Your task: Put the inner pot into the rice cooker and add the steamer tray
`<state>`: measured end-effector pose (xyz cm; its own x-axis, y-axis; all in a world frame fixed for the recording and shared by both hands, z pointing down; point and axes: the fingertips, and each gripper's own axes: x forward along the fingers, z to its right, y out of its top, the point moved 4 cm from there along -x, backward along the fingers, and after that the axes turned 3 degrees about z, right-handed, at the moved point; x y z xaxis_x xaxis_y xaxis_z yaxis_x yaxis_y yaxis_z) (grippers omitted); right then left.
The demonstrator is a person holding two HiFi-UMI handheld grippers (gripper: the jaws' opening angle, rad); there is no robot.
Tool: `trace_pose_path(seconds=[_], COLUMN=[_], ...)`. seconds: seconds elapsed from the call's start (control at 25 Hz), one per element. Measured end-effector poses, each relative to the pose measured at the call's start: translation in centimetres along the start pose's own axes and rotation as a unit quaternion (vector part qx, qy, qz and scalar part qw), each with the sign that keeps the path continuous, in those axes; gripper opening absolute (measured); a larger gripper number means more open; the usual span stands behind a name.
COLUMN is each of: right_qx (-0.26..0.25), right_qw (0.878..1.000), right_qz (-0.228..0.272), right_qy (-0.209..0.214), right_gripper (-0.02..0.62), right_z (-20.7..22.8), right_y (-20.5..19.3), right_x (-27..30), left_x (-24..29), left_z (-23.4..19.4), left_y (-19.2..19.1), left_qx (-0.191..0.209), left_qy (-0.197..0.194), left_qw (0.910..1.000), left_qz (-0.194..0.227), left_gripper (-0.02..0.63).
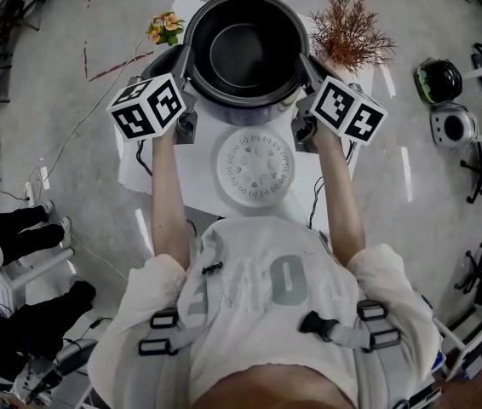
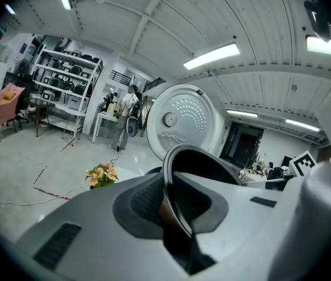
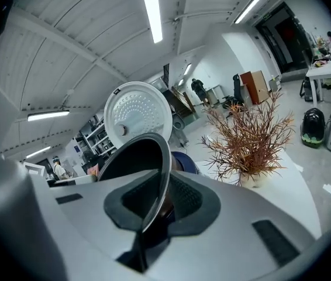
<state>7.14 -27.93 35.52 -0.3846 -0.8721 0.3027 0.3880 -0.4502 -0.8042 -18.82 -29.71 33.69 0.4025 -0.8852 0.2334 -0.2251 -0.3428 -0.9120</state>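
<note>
The dark inner pot (image 1: 241,51) is held by its rim between both grippers, over the rice cooker (image 1: 163,60) at the far end of the white table. My left gripper (image 1: 187,82) is shut on the pot's left rim (image 2: 171,174), and my right gripper (image 1: 303,77) is shut on its right rim (image 3: 161,168). In both gripper views the thin rim runs between the dark pads. The cooker's white lid (image 2: 183,120) (image 3: 135,113) stands open behind the pot. Nearer to me, the round white steamer tray (image 1: 255,166) lies flat on the table.
A small bunch of orange flowers (image 1: 164,27) stands left of the cooker and a dried reddish plant (image 1: 347,25) to its right. Two other cookers (image 1: 438,80) (image 1: 454,126) sit on the floor at the right. Cables and a seated person's legs (image 1: 20,228) are on the left.
</note>
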Motion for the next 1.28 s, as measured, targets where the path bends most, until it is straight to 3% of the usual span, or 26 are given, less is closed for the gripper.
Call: trace_pose_path(seconds=[0.36, 0.84, 1.28], right_qx=[-0.006, -0.028, -0.072], right_qw=[0.999, 0.997, 0.996], right_qz=[-0.048, -0.060, -0.051], right_qy=[-0.024, -0.026, -0.030], right_gripper=[0.074, 0.083, 0.109], right_z=[0.7, 1.3, 1.3], right_y=[-1.1, -1.7, -1.5], right_x=[1.1, 2.1, 2.4], left_x=[1.3, 2.8, 3.3], left_z=[-0.6, -1.6, -1.5], left_y=[-0.9, -2.9, -3.0], left_qx=[0.032, 0.052, 0.090], left_qy=[0.023, 0.039, 0.050], left_qw=[0.9981, 0.9952, 0.9931], left_qz=[-0.046, -0.074, -0.055], left_gripper=[0.041, 0.043, 0.043])
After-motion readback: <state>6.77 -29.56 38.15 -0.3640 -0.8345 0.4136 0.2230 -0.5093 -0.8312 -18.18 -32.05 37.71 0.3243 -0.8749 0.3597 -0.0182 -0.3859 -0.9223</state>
